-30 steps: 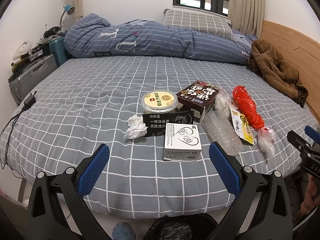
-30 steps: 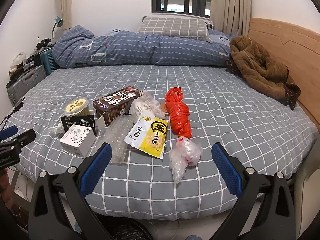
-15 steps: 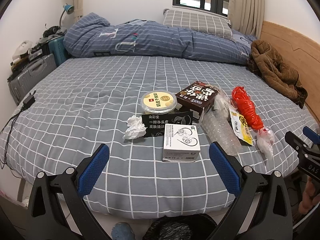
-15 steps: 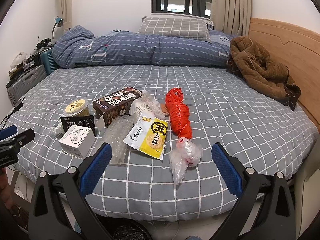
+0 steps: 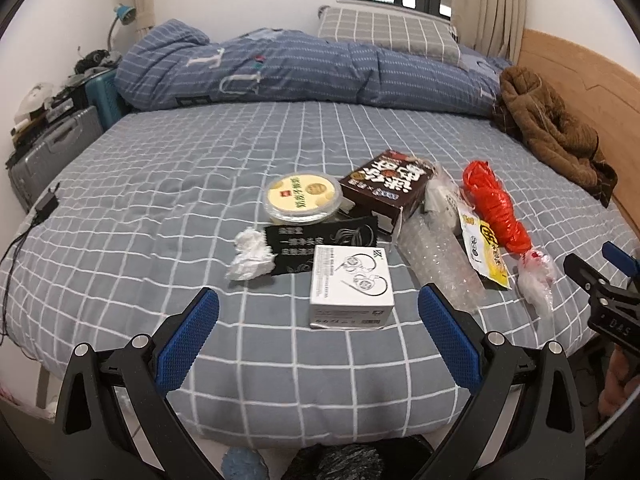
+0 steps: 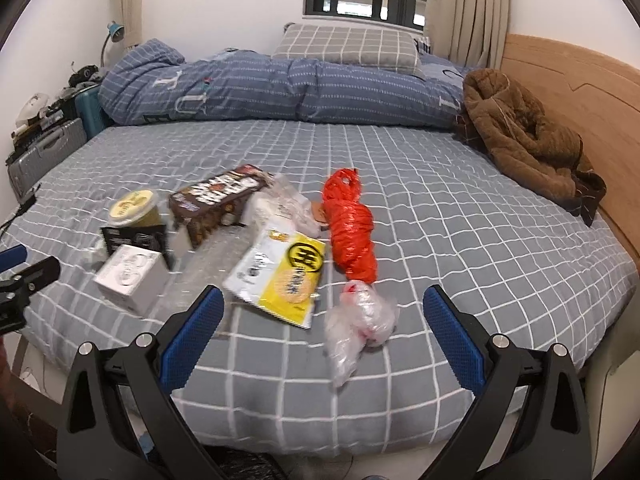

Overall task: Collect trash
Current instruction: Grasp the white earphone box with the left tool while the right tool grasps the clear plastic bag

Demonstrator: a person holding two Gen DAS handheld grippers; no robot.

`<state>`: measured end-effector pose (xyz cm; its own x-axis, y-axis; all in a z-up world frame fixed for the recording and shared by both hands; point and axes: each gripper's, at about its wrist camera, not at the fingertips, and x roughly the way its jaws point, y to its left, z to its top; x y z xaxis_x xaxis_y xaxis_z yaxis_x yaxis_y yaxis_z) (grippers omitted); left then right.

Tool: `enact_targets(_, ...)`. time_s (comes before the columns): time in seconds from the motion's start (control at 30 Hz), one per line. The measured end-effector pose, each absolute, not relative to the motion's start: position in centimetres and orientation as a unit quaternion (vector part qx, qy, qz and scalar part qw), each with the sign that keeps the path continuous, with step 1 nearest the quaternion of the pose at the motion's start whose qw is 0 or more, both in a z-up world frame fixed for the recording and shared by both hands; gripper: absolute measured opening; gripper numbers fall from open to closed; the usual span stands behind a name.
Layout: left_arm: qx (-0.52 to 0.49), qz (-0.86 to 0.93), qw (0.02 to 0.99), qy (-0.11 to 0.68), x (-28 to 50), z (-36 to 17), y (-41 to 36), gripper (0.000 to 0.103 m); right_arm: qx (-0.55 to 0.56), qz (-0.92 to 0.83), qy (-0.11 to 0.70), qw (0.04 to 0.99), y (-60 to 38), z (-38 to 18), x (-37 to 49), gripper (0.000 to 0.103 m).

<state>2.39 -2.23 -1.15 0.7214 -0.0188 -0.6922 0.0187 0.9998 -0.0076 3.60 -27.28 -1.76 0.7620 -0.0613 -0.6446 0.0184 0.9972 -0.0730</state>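
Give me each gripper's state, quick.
Left gripper: open, holding nothing, fingers either side of the white box.
Right gripper: open, holding nothing, aimed toward the clear plastic bag.

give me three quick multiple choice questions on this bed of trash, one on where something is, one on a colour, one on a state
1. Where is the tissue?
A. left of the black sachet
B. on the brown jacket
C. inside the white box

2. What colour is the twisted bag?
A. green
B. red
C. black

3. How are the fingers of the left gripper?
A. shut on the tub
B. shut on nothing
C. open, holding nothing

Answers:
1. A: it lies against the sachet's left end.
2. B: it is bright red beside the yellow packet.
3. C: the blue fingers stand wide apart above the bed.
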Motion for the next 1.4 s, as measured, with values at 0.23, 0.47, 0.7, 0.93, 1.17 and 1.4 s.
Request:
enact_targets(0.23, 0.002, -0.029, 0.913, 0.407, 5.9, -4.0, -3.8, 0.097, -0.015, -0.044, 0.383, 0.923, -30.0, -4.6, 6.5, 0.095)
enact_targets(0.47, 0.01, -0.029, 0.905, 0.425, 8.0, -6.1, -5.0, 0.097, -0.001, -0.04, 0.408, 0.912, -30.9, -7.5, 8.4, 0.093)
enact_targets(0.7, 0.018, -0.008, 0.897, 0.441, 9.8, -8.3, -5.6, 0.097, 0.006, -0.031, 0.422, 0.906, -31.0, -9.4, 9.6, 0.083)
enact_targets(0.93, 0.004, -0.011, 0.893, 0.45, 10.8, -9.5, -5.4, 0.085, 0.01, -0.021, 0.423, 0.906, -31.0, -9.7, 10.0, 0.066)
enact_targets(1.17, 0.026, -0.004, 0.892, 0.451, 10.8, -9.9, -5.7, 0.069, 0.004, -0.011, 0.425, 0.905, -30.5, -9.8, 9.9, 0.053)
enact_targets(1.4, 0.025, -0.008, 0.894, 0.448, 10.5, -9.4, -5.6, 0.069, 0.008, -0.013, 0.425, 0.905, -30.6, -9.5, 9.9, 0.051)
